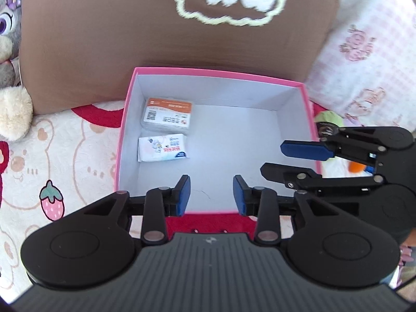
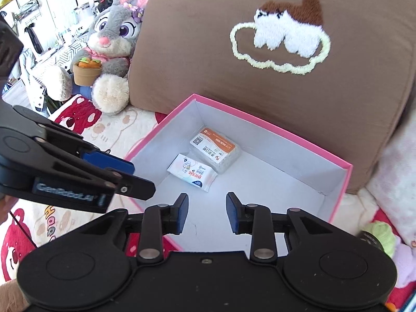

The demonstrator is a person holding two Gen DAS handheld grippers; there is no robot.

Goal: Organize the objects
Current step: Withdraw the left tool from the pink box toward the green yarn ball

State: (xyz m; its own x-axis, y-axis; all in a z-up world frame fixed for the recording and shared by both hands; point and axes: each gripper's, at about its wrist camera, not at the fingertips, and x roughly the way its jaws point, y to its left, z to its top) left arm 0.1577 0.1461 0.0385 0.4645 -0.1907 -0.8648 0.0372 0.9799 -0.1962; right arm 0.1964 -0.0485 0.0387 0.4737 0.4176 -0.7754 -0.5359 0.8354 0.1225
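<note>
Pink box [image 1: 215, 74]: two packets ahead of both empty, part-open jaws; risk, close-set grippers clipping each other or its rim.

Pink box [image 1: 124, 119], white inside

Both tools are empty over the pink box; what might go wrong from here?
The left tool and right tool hang close together above the pink-rimmed cardboard box, so they may collide. The next item may land on the orange-labelled packet or white tissue pack, which lie side by side.
</note>
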